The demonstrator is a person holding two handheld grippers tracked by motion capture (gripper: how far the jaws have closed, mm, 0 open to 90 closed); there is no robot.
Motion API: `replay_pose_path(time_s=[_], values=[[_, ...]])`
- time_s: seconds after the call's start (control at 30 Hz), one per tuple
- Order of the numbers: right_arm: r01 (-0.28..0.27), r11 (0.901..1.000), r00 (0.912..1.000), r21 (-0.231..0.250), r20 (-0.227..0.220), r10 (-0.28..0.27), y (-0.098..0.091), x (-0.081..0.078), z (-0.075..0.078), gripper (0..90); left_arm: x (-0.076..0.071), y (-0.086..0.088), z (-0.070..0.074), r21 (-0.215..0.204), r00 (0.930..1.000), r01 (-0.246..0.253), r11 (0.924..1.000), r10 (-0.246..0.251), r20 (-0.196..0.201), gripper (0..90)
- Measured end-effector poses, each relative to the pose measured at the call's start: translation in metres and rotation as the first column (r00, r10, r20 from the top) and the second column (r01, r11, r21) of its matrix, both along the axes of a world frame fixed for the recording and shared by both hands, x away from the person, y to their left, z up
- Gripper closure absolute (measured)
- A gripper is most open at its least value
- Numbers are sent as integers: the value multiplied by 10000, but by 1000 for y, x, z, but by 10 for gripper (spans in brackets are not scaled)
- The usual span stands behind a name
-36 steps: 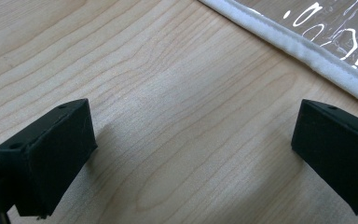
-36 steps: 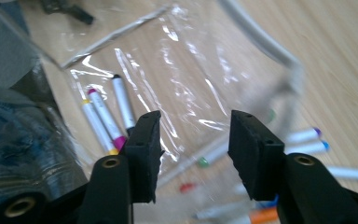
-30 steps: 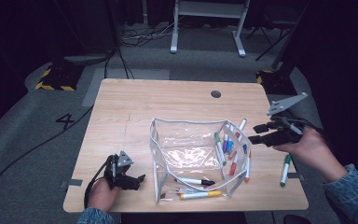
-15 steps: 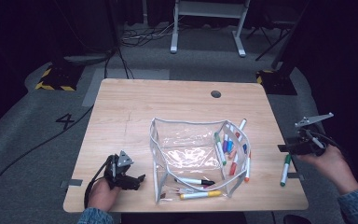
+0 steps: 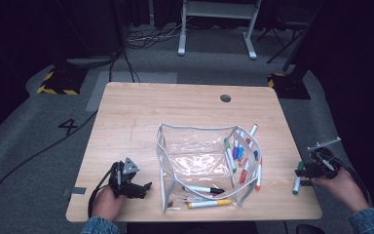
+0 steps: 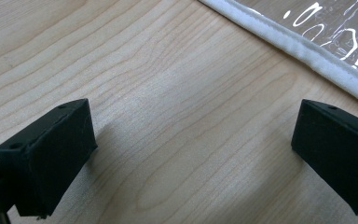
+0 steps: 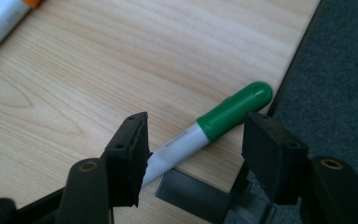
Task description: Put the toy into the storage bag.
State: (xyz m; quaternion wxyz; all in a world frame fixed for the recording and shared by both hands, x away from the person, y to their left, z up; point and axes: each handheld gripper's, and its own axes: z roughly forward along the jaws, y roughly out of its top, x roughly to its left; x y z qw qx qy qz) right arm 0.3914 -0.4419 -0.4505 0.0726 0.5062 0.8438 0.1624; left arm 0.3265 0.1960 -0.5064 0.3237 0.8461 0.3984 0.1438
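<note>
The green-capped marker [image 7: 214, 128] lies at the right edge of the table [image 5: 175, 112], apart from the clear pouch [image 5: 199, 151] of markers. The right gripper [image 7: 193, 154] has dropped from the pouch to straddle it, jaws just widened, not yet pinching: a pickup looks next. The left gripper [image 6: 191, 154] rests open. Grey carpet, dark room

Light wooden table [image 5: 175, 112] with a small round hole [image 5: 225, 98], grey carpeted floor [image 5: 39, 146] marked with a number four [image 5: 71, 126], black cables [image 5: 141, 41], yellow-black hazard tape [image 5: 53, 90], white frame legs [image 5: 214, 27], dark surroundings
</note>
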Motion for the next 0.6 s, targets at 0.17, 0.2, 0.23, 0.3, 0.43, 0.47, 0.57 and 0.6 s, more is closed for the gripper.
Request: replay_pose_path(time_s=[0.17, 0.2, 0.23, 0.3, 0.43, 0.47, 0.57, 0.6], values=[[-231, 9996, 9989, -164, -408, 224, 7, -3, -13, 508, 0, 0, 0, -1, 10000, -7, 10000, 7, -5, 0], [-305, 9992, 9991, -269, -297, 297, 10, -4, -13, 551, 0, 0, 0, 7, 10000, 0, 10000, 0, -10, 0], [-387, 9984, 9990, -414, -254, 376, 12, -5, -13, 608, 0, 0, 0, 26, 10000, 8, 10000, -8, 11, 0], [-630, 9959, 9978, -645, -260, 614, 18, -5, -12, 734, 0, 0, 0, 25, 10000, 7, 10000, -7, 10, 0], [-845, 9930, 9961, -830, -307, 822, 26, -3, -11, 767, 0, 0, 0, 9, 10000, -5, 10000, 5, -3, 0], [-886, 9922, 9959, -878, -278, 865, 28, -2, -12, 768, 0, 0, 0, 2, 10000, -5, 10000, 5, -4, 0], [-937, 9931, 9955, -707, -221, 924, 29, -1, -9, 768, 0, 0, 0, 24, 10000, 10, 10000, -10, 6, 0], [-923, 9943, 9957, -526, -122, 918, 29, -1, -5, 768, 0, 0, 0, 10, 10000, 8, 10000, -8, 11, 0]])
